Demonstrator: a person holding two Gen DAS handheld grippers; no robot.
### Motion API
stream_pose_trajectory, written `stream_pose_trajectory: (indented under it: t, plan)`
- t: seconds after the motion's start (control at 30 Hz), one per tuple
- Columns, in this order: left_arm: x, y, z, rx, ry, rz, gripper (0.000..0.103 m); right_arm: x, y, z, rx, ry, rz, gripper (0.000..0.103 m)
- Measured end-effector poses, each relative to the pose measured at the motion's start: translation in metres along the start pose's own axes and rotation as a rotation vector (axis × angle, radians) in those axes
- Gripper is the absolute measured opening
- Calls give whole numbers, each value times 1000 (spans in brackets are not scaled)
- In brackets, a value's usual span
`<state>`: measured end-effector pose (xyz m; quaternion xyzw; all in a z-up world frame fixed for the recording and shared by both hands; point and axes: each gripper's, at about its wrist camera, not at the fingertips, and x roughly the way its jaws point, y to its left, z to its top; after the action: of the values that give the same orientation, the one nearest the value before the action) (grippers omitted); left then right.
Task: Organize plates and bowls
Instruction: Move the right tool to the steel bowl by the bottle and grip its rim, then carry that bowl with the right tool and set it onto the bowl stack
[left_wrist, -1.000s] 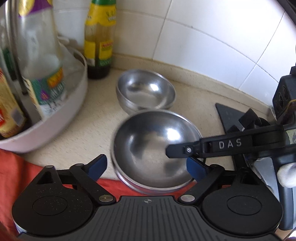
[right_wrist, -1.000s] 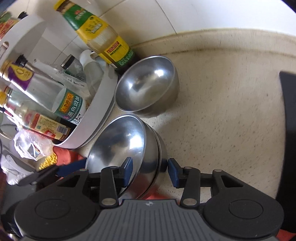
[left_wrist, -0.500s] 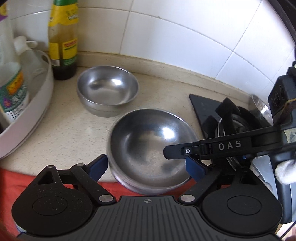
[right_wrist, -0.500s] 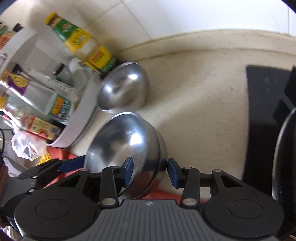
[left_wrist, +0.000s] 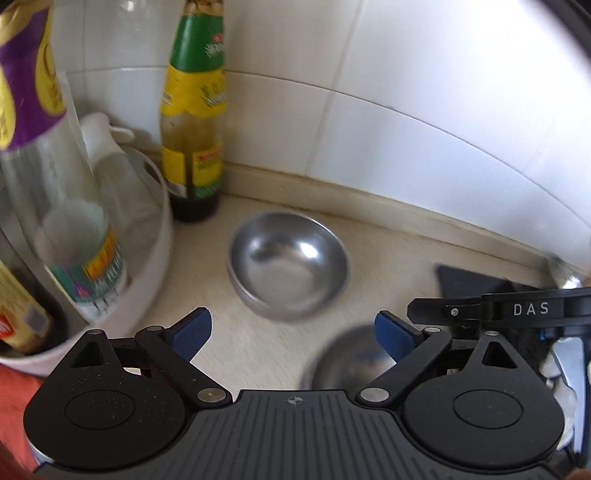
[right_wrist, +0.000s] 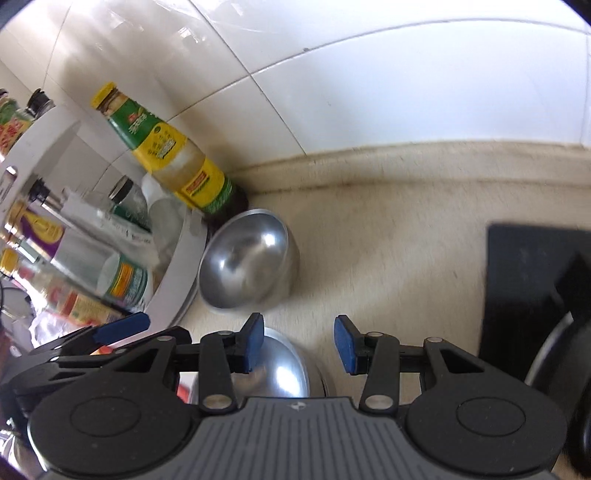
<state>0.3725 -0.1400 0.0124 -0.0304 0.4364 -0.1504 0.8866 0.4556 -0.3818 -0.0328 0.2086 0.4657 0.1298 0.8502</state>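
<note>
Steel round bowl (left_wrist: 288, 264) gleams on speckled counter (left_wrist: 388, 251); left gripper (left_wrist: 291, 332) opening, empty; right gripper (right_wrist: 299, 343) part-open, empty.

You see a plain silver round steel bowl (left_wrist: 290, 264) on the speckled cream stone counter (right_wrist: 388, 236). The tall glass sauce bottle (left_wrist: 194, 122) wears a green neck wrap, a yellow label and a red strip. The glossy wall tiles (left_wrist: 424, 110) are white. Your black left gripper (left_wrist: 293, 332) has blue pads, as does your black right gripper (right_wrist: 299, 345).
</note>
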Motion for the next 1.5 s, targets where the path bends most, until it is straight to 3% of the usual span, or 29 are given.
stream_pose_trajectory:
  t: [0.13,0.33,0.57,0.7,0.97,1.5]
  plan:
    - [11,-7,11,32,-22,102,97,21,3,15,-4,1,3,40]
    - [34,-8,17,42,6,129,96,46,2,28,-4,22,5,40]
    - [58,-8,19,58,43,123,90,66,-4,32,2,60,19,40]
    - [70,-7,21,65,75,105,78,75,-3,30,-4,85,26,40]
    - [79,-6,20,82,90,103,73,87,1,28,0,119,62,27]
    - [72,-8,26,87,66,84,74,72,8,37,-14,86,55,27]
